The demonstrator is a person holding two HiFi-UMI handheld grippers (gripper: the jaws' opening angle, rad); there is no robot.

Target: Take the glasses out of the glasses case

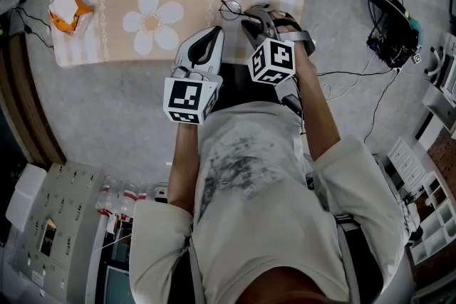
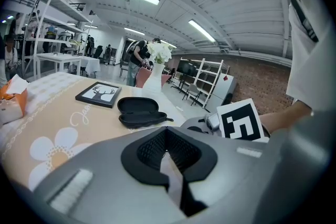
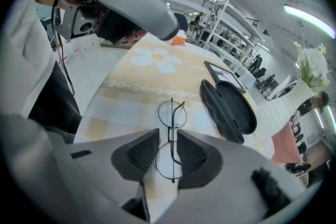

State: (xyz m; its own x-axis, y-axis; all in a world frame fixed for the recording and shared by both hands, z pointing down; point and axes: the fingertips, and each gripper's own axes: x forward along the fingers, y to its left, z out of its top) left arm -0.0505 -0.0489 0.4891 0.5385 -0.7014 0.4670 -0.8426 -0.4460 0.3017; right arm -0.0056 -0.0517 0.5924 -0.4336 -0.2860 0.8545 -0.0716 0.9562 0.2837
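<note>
Left claw is closed on nothing, near the worktop's near edge. The glasses lie by that edge, outside the open case, between the parted jaws of the right claw. Thin wire, light and probably easily bent, so best pinched at the bridge. Only the right gripper view shows this straddle; the left gripper view misses the glasses.

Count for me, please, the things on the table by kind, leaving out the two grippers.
Glasses: 1
Glasses case: 1
Picture frame: 1
Orange tissue pack: 1
Vase of flowers: 1
Total: 5
</note>
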